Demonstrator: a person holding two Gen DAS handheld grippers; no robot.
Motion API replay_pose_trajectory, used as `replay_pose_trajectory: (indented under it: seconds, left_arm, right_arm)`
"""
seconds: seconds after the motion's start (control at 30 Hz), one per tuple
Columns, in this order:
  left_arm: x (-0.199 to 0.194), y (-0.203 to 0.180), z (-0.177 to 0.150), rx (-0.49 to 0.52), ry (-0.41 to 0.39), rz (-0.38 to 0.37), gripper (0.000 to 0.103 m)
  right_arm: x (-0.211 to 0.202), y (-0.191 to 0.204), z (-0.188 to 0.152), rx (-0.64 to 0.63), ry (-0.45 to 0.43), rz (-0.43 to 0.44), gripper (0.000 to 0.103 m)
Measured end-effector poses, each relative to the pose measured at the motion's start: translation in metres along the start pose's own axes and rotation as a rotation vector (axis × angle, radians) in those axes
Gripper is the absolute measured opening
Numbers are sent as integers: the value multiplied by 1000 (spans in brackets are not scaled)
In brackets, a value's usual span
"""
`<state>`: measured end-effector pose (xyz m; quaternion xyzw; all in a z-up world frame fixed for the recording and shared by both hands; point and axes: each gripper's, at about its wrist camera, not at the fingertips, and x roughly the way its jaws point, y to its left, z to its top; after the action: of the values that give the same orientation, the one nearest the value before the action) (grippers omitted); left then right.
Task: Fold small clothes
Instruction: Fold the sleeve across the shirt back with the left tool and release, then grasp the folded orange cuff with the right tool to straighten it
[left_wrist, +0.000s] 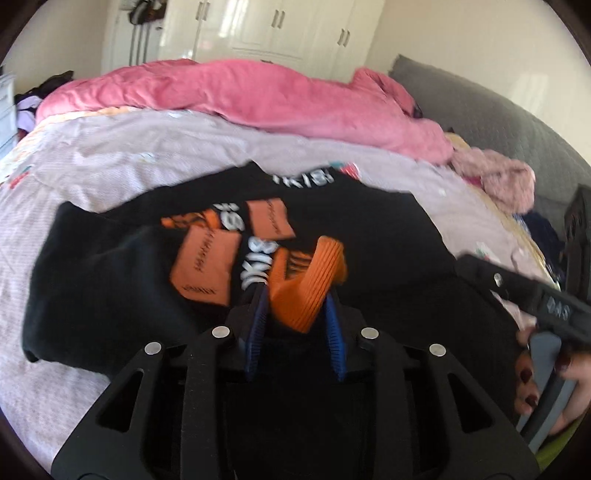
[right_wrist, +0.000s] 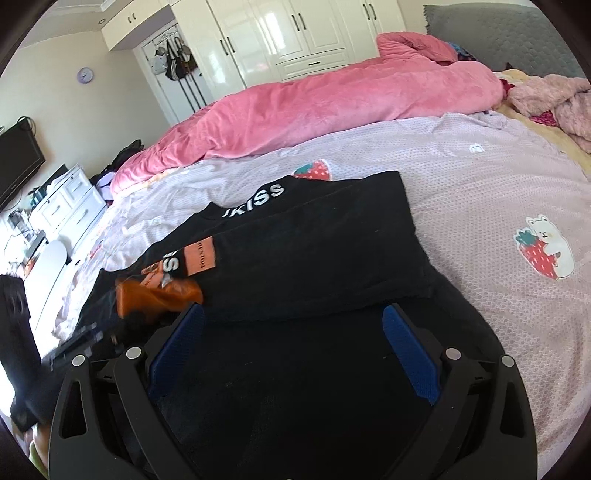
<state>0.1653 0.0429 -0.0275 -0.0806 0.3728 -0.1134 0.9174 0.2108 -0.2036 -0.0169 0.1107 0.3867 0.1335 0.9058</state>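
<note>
Bed (right_wrist: 461, 177) with lilac strawberry-print sheet; rumpled pink plush duvet (right_wrist: 314, 107) along far side. Black sweatshirt (right_wrist: 314, 258) with orange patches and white lettering, lying partly folded on near half. Left gripper (left_wrist: 295, 314): jaws narrow, orange ribbed cuff (left_wrist: 314, 280) between them. Right gripper (right_wrist: 295, 354): jaws wide, over black cloth.
</note>
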Motion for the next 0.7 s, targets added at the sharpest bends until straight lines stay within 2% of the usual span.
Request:
replay_pose_trajectory:
  seconds: [0.07, 0.13, 0.3, 0.4, 0.47, 0.6, 0.7]
  left_arm:
    - [-4, 1, 0, -24, 9, -44, 22]
    - [-15, 5, 3, -39, -9, -54, 24]
    - [-34, 14, 8, -29, -71, 11, 26]
    - [-40, 29, 14, -34, -104, 113, 39]
    - [-43, 38, 16, -20, -126, 219, 43]
    - [-48, 62, 22, -94, -126, 216, 60]
    - [-53, 70, 23, -92, -145, 265, 67]
  right_arm:
    - [2, -4, 0, 13, 5, -7, 97]
    - [5, -4, -1, 17, 17, -7, 97]
    - [16, 13, -6, -21, 55, 16, 97]
    - [24, 32, -11, -39, 96, 60, 97]
    - [31, 48, -13, -38, 127, 103, 97]
    - [49, 76, -17, -20, 193, 159, 97]
    - [70, 95, -22, -20, 260, 160, 97]
